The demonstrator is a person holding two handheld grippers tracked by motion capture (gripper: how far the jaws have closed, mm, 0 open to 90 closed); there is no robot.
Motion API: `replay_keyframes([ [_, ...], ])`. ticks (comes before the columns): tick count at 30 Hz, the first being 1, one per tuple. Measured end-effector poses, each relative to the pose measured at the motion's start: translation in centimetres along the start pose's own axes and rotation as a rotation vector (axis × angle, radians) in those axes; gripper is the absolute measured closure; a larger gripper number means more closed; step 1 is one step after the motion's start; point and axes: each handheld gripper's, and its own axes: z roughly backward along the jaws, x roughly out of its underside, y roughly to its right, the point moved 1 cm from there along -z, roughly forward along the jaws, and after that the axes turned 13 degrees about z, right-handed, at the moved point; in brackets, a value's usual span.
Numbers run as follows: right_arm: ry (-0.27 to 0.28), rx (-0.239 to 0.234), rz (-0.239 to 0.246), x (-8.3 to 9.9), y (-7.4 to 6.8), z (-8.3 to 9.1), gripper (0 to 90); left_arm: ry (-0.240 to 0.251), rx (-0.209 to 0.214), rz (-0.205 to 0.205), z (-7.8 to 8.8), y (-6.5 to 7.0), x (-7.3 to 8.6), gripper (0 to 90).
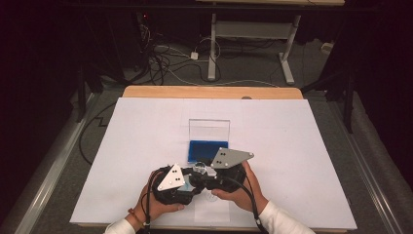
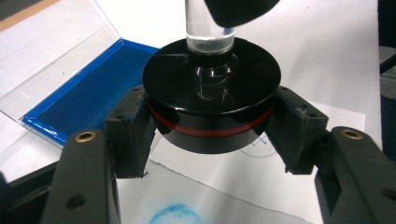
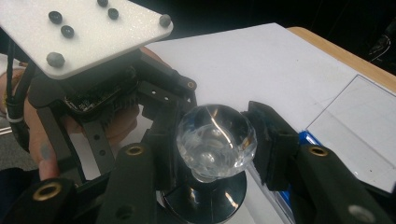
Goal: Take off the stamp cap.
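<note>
A stamp with a black round base [image 2: 210, 84], a red stripe and a clear ball knob [image 3: 210, 133] is held between both grippers, just above a small paper slip [image 2: 210, 196]. My left gripper [image 2: 213, 134] is shut on the black base, one pad pressing each side. My right gripper [image 3: 215, 144] is shut on the clear knob from above. In the high view both grippers, left [image 1: 187, 185] and right [image 1: 219, 170], meet at the front middle of the table. A blue ink pad [image 1: 204, 151] lies just beyond them in its open clear case.
The slip bears blue stamp prints [image 2: 175, 214]. The case's clear lid [image 1: 209, 129] lies flat behind the ink pad. A large white sheet [image 1: 292, 146] covers the wooden table [image 1: 209, 91]. Cables and another table's legs [image 1: 212, 48] are on the floor beyond.
</note>
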Motion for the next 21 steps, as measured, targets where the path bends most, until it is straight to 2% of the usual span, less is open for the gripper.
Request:
replay_keyframes([
  [8,0.014,0.011,0.0,0.15,-0.09,0.1,57.1,-0.022,-0.015,-0.009,0.26,0.04,-0.23,36.4],
  [21,0.037,0.045,0.009,0.32,-0.68,0.17,57.2,-0.044,0.015,0.006,0.37,-0.15,-0.27,36.6],
])
